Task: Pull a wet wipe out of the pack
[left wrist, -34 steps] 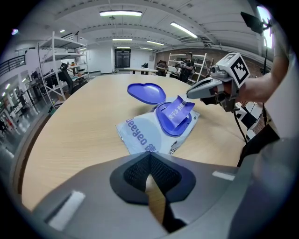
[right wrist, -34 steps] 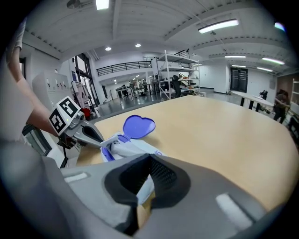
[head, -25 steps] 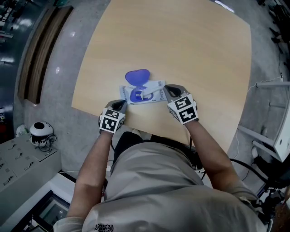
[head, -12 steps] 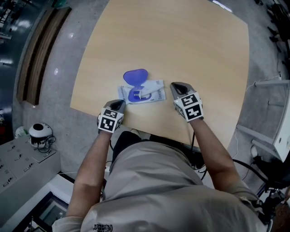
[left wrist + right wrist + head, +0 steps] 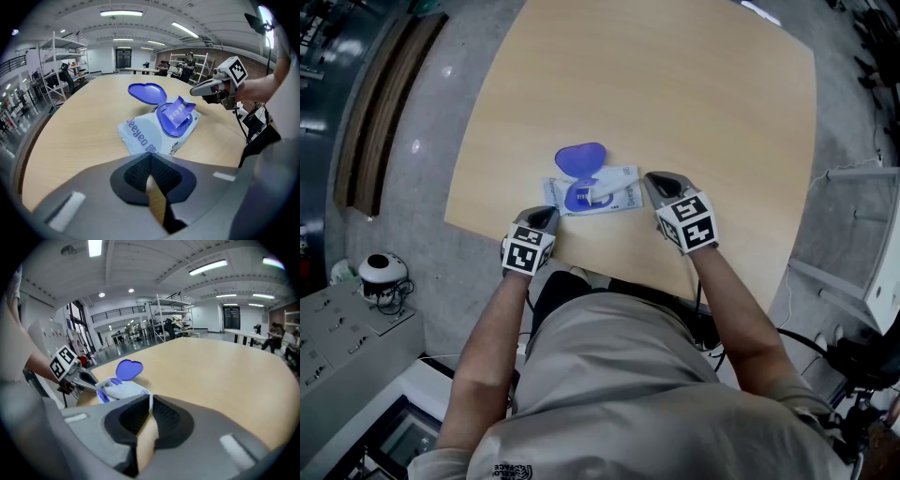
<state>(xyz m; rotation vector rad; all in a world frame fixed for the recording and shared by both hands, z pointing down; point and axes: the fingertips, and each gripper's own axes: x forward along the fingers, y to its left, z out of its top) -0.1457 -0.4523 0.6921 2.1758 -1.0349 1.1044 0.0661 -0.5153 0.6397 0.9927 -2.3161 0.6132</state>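
The wet wipe pack (image 5: 614, 196) lies flat near the table's front edge, its blue heart-shaped lid (image 5: 580, 157) flipped open toward the far side. In the left gripper view a purplish printed tab (image 5: 181, 111) sticks up from the pack's oval opening (image 5: 174, 123). My left gripper (image 5: 547, 216) is shut and empty, its tips right at the pack's near left corner (image 5: 137, 149). My right gripper (image 5: 652, 179) is shut and empty too, just off the pack's right end. In the right gripper view the pack (image 5: 124, 389) and lid (image 5: 128, 369) lie beyond its shut tips (image 5: 150, 400).
The pale wooden table (image 5: 694, 103) stretches bare beyond the pack. Its front edge (image 5: 609, 274) runs just under my wrists. Grey floor and a control panel (image 5: 337, 328) lie to the left, white shelving (image 5: 872, 272) to the right.
The right gripper drew back to the right from the pack's end, then came a little way back toward it. The left gripper and the pack have hardly moved.
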